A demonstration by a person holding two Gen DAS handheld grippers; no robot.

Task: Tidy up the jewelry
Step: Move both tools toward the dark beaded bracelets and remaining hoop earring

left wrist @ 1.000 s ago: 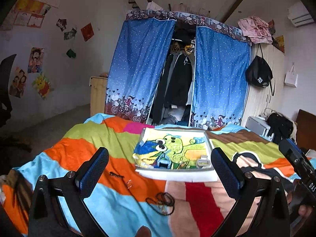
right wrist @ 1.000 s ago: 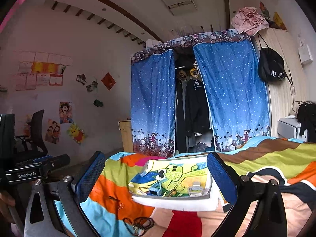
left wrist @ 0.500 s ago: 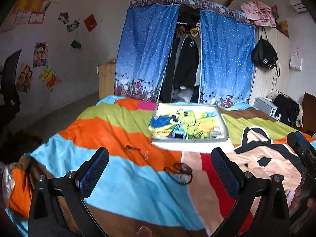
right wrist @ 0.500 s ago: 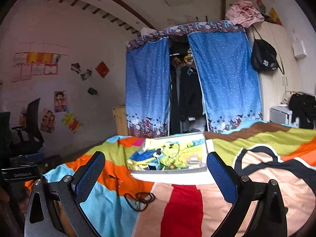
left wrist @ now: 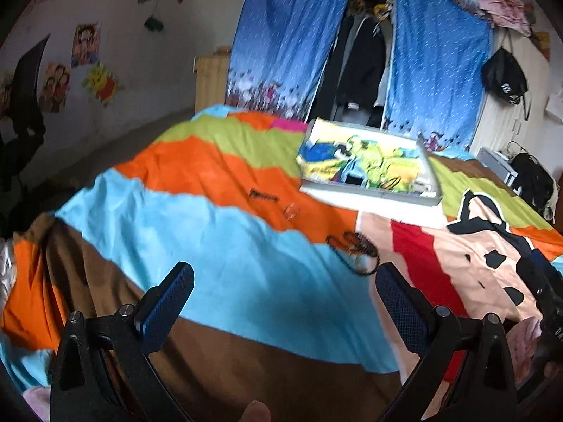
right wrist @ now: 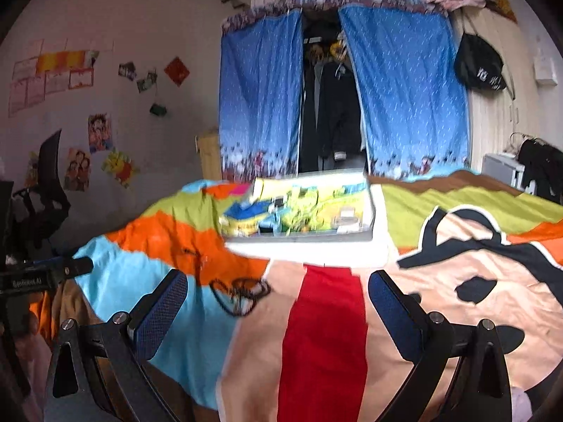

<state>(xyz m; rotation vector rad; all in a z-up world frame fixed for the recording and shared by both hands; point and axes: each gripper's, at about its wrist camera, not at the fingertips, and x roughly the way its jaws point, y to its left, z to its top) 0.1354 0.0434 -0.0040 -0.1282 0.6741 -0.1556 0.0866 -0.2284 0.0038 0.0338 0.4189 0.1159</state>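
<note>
The step in hand looks like the approach: none of the jewelry has been picked up, and the tray (left wrist: 369,190) with the cartoon lining sits farther up the bed (left wrist: 246,281), apart from the loose pieces. The black bead necklace (left wrist: 355,251) lies in a tangled heap where the orange, blue and peach patches meet; in the right wrist view the same necklace (right wrist: 239,293) is just ahead of that tool's left finger. A small dark piece (left wrist: 264,195) and a clear one (left wrist: 291,211) (too blurred to name) lie on the orange band between necklace and tray.

To do this well, I would come down over the thickest part of the heap — not a single strand — and pinch low, so the beads bunch between the pads and the quilt is not caught with them. Lifting slowly should let trailing loops come free before the carry to the tray.

The left gripper (left wrist: 281,299) is held above the blue and brown bands, fingers spread wide and empty, angled down toward the bed. The right gripper (right wrist: 274,306) is likewise wide apart and empty — more level, pointing across the bed at the tray, nearer the necklace.
</note>
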